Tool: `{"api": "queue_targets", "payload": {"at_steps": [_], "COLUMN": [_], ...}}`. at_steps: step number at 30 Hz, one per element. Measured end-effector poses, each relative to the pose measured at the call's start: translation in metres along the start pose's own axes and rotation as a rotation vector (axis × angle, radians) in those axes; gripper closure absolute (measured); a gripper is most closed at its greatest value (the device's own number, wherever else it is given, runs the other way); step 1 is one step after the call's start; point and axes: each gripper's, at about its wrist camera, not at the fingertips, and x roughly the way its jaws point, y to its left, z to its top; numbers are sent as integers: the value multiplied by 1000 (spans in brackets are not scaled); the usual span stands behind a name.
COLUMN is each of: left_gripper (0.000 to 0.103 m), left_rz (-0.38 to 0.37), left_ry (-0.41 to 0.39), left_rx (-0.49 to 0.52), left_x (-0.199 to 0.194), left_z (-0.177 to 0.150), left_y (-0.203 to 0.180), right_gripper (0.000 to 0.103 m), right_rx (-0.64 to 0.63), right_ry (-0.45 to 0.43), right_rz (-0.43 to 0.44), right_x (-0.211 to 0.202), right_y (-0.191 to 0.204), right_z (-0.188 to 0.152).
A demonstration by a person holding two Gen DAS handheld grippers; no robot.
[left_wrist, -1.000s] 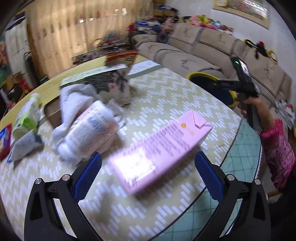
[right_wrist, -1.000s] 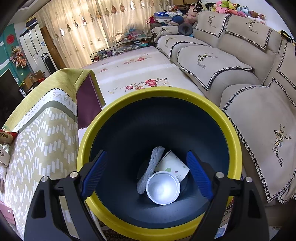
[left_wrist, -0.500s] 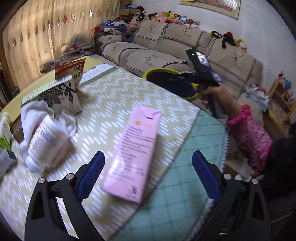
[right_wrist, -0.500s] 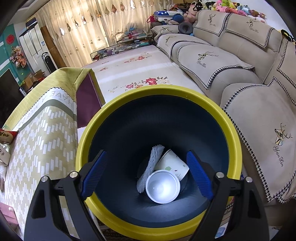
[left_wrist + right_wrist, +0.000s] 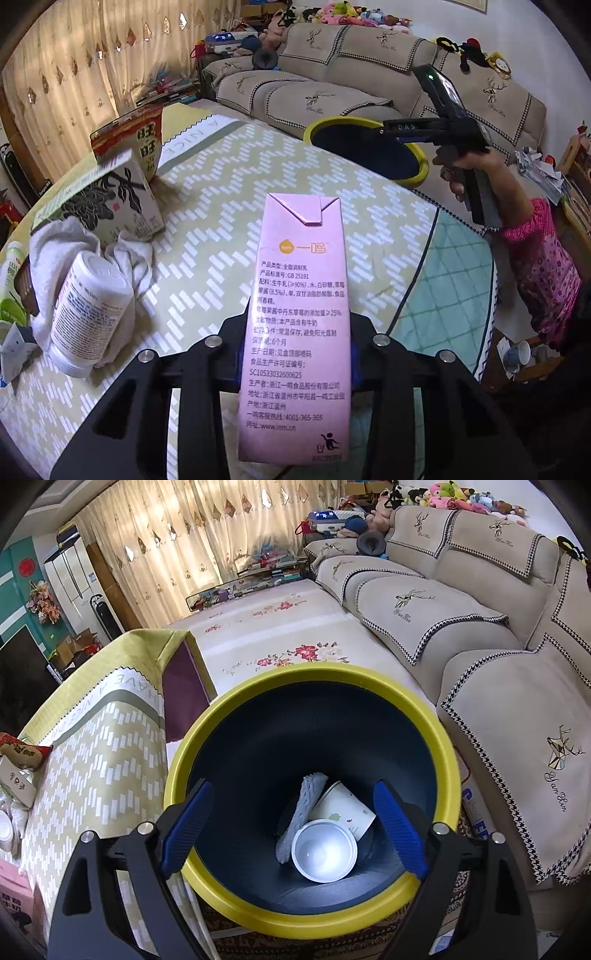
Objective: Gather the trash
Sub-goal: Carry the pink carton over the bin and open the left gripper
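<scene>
My left gripper [image 5: 295, 360] is shut on a pink milk carton [image 5: 301, 295] and holds it pointing away over the table. The carton's corner shows at the lower left of the right wrist view [image 5: 13, 890]. The yellow-rimmed dark bin [image 5: 369, 147] stands beyond the table's far edge. My right gripper [image 5: 291, 827] is open and empty, hovering over the bin's mouth [image 5: 314, 686]. Inside lie a white cup [image 5: 325, 849], a paper cup [image 5: 345, 810] and a white strip [image 5: 303, 812]. The right gripper also shows in the left wrist view [image 5: 436, 125].
On the table [image 5: 229, 206] at the left lie a white bottle [image 5: 90, 310] on a white cloth [image 5: 51, 236], a patterned box [image 5: 118, 199], a red snack bag [image 5: 140, 140] and a green bottle [image 5: 11, 280]. A sofa [image 5: 498, 635] stands behind the bin.
My left gripper closed on the pink carton, which lay on the table between open fingers before. The right gripper stayed open over the bin.
</scene>
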Motion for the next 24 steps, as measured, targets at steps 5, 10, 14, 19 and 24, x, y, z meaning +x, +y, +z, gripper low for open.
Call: {"api": "queue_targets", "payload": {"at_steps": [5,10,14,19,24], "left_gripper": [65,65,65,65,65], "left_rz": [37,57,31,-35,-77], "left_ry": [-15,-36,-46,-48,-23], "left_rx": [-24,-41,-13,57,112], "left_x": [-1,7,23,52,101], "left_z": [18,54,90,138,184], "left_y": [0,-1,-15,-50,-92], "right_gripper": [19,19,16,16,15], "right_rx": [-6,0,0,14,46], "right_ry": [-33,-89,-149,-202,-204], "right_rz": [2,-9,-32,-69,-111], "right_x": [-19,-51,-81,-112,-124], "right_y": [-3,-17,-27,-48,-75], "right_z": [-2,-3,-3,-5,-12]}}
